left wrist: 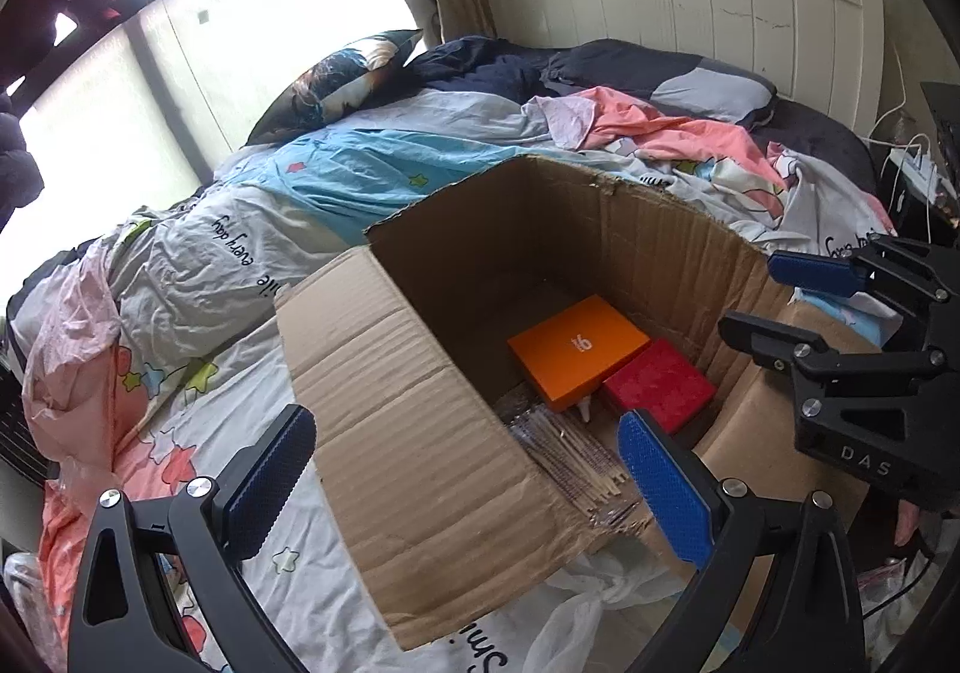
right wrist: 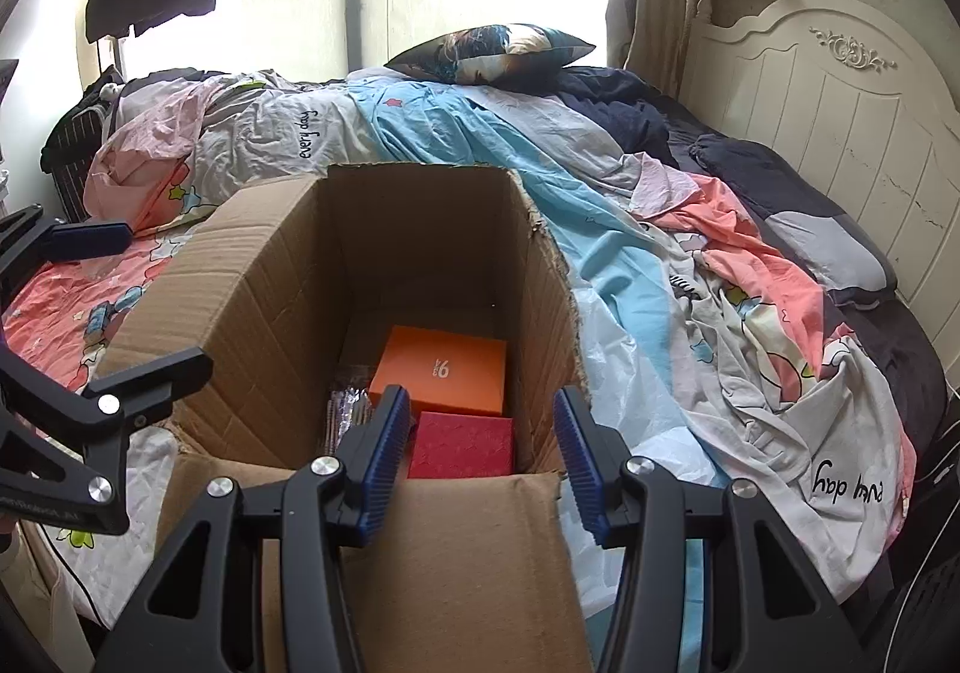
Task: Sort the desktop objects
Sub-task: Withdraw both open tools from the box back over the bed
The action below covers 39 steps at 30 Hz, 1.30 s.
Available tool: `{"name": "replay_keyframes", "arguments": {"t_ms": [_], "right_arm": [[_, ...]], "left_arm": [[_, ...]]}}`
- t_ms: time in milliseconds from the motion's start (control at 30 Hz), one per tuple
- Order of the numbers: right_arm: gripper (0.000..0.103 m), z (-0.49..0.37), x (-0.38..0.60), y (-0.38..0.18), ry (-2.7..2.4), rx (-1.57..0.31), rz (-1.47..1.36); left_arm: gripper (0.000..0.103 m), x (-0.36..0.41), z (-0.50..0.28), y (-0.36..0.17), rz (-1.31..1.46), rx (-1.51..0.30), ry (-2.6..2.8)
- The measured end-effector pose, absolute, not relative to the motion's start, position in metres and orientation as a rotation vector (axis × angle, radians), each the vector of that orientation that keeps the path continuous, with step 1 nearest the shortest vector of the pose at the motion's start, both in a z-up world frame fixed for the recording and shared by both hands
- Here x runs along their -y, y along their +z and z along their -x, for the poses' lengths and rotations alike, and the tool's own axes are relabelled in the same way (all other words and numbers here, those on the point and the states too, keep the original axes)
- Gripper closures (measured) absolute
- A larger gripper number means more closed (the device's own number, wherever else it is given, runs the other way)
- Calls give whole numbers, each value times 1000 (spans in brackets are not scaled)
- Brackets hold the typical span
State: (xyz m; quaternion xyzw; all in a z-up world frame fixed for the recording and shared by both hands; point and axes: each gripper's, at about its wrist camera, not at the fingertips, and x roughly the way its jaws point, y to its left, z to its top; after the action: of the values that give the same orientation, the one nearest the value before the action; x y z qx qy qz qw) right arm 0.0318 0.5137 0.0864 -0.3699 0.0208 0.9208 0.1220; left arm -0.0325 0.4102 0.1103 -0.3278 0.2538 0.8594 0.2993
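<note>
Through the left wrist view, the left gripper [left wrist: 474, 469] stood wide apart and empty above the open brown cardboard box [left wrist: 360, 385]; the flat orange box [left wrist: 576, 349] and red square box [left wrist: 657, 388] lay touching on its floor, beside a clear packet of sticks [left wrist: 570, 451]. From the right wrist view, the right gripper [right wrist: 480, 463] hung spread and empty over the red box [right wrist: 462, 445]. Any reach inside should, I judge, avoid the cardboard walls.

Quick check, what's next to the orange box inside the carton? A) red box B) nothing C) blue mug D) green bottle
A: a red box lies right beside the orange box on the floor of the carton; both grippers are open and hold nothing.
</note>
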Motion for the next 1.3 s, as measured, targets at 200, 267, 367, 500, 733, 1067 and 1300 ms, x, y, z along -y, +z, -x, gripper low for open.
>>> {"name": "replay_keyframes", "arguments": {"t_ms": [200,267,367,500,733,1067,1300], "right_arm": [[57,-33,-506,88,2703,-61,1082],[57,-34,-503,89,2706,-60,1083],[57,-34,-498,89,2709,-49,1084],[57,-35,-492,90,2712,-36,1086],[57,-35,-480,89,2705,-2,1082],[56,-28,-437,89,2775,59,1128],[56,-19,-406,91,2812,110,1141]], "left_arm": [[0,-388,33,114,905,-617,2286],[0,-384,32,115,910,-609,2289],[0,-379,32,115,918,-605,2303],[0,-375,32,115,929,-584,2302],[0,-358,23,113,895,-654,2356],[0,-312,35,103,984,-534,2391],[0,-283,37,98,1006,-521,2420]]}}
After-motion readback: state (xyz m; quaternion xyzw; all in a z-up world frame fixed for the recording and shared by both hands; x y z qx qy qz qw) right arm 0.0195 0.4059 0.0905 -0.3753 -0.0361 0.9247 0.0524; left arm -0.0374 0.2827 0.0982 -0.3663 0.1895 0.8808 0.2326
